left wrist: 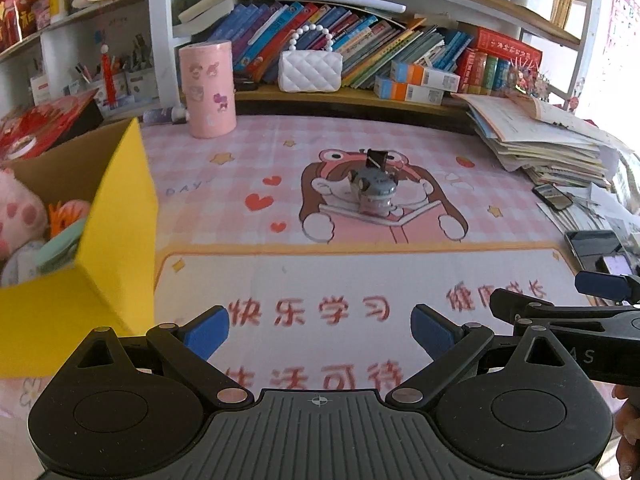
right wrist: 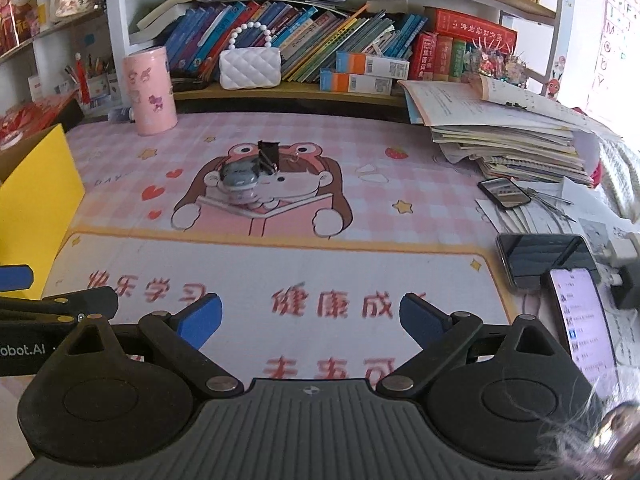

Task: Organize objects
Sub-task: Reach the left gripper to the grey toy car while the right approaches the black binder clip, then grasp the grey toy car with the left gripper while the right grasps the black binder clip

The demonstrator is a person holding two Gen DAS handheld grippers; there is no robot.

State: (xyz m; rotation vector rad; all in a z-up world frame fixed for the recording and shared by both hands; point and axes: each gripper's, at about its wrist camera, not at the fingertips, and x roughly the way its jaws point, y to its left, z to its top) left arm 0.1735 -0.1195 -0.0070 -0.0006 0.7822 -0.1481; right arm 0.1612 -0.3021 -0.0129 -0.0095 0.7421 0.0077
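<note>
A small grey toy figure (left wrist: 373, 192) stands on the pink desk mat (left wrist: 360, 280) in the middle of the desk, with a black binder clip (left wrist: 376, 159) just behind it. Both also show in the right wrist view, the toy (right wrist: 240, 184) and the clip (right wrist: 268, 155). My left gripper (left wrist: 320, 330) is open and empty, well short of the toy. My right gripper (right wrist: 310, 318) is open and empty, near the front of the mat. A yellow cardboard box (left wrist: 120, 216) with soft toys (left wrist: 20, 212) inside stands at the left.
A pink cylinder (left wrist: 207, 89) and a white quilted bag (left wrist: 310, 70) stand at the back by the bookshelf. A pile of papers (left wrist: 540, 136) and two phones (right wrist: 544, 260) lie on the right. The right gripper's fingers (left wrist: 600, 285) show at the left view's right edge.
</note>
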